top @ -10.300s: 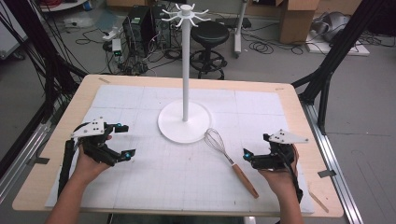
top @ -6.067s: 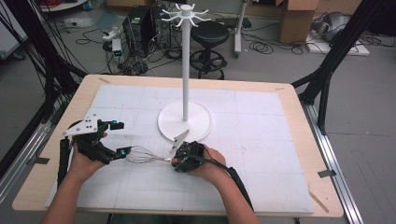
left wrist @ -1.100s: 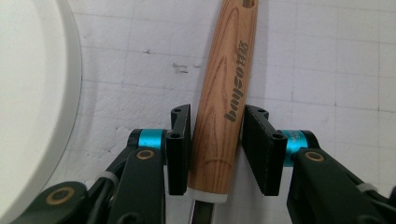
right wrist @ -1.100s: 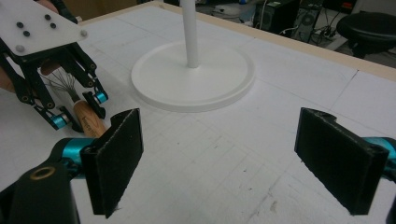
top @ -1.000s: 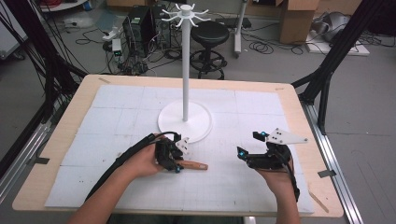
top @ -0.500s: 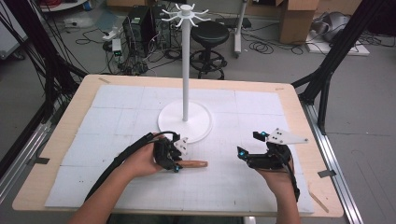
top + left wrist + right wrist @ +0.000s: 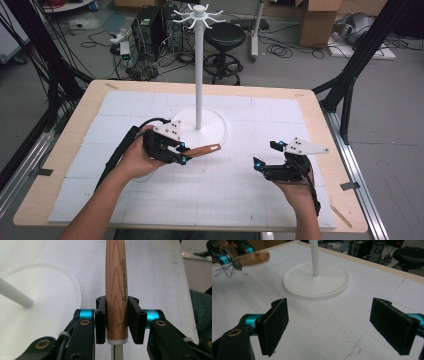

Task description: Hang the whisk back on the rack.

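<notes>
A whisk with a wooden handle point(image 7: 204, 150) is clamped near its metal end by my left gripper point(image 7: 182, 152), which is shut on it and held above the mat just in front of the white stand's base point(image 7: 215, 131). In the left gripper view both pads press the handle point(image 7: 116, 277) at the gripper point(image 7: 117, 302). The handle tip points right, toward my right gripper point(image 7: 265, 155). That gripper rests low on the mat, open, with nothing between its pads point(image 7: 275, 322). The right gripper view shows the whisk's wire loops point(image 7: 223, 271) hanging behind the left gripper point(image 7: 227, 258).
The stand's thin white pole point(image 7: 199, 65) rises from the round base point(image 7: 317, 287) to a crown of hooks point(image 7: 199, 12). A white gridded mat point(image 7: 225, 200) covers the wooden table point(image 7: 325, 125). Beyond the table are a stool point(image 7: 222, 37) and cables on the floor.
My left hand has lifted the whisk off the mat and carried it a little toward the stand's base. The right gripper has stayed still and open.
</notes>
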`<move>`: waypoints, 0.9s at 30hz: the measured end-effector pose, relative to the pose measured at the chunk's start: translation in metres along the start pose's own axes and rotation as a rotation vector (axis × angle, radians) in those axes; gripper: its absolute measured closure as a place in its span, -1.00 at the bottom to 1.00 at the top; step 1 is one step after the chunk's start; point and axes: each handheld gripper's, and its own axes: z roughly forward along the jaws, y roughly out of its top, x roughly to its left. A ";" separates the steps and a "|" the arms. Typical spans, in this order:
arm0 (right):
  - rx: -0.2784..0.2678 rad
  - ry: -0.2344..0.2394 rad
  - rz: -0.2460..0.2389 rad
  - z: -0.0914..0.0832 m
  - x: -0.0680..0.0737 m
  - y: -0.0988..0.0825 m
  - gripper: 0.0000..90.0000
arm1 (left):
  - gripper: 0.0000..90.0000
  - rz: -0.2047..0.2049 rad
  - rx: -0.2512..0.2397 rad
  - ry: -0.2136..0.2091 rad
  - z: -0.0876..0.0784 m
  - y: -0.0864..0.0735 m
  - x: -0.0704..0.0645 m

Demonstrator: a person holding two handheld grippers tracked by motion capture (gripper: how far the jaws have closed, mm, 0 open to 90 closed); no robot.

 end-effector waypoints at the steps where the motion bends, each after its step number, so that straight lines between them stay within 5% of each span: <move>1: 0.002 0.002 0.003 0.001 0.000 0.000 -0.68 | 0.58 0.000 0.000 0.000 0.000 0.000 0.000; 19: 0.010 0.006 0.000 0.002 0.002 0.000 -0.68 | 0.58 -0.032 -0.264 0.061 -0.075 0.049 0.023; 27: 0.023 0.009 -0.008 0.006 0.004 0.000 -0.68 | 0.58 -0.033 -0.329 0.112 -0.098 0.067 0.028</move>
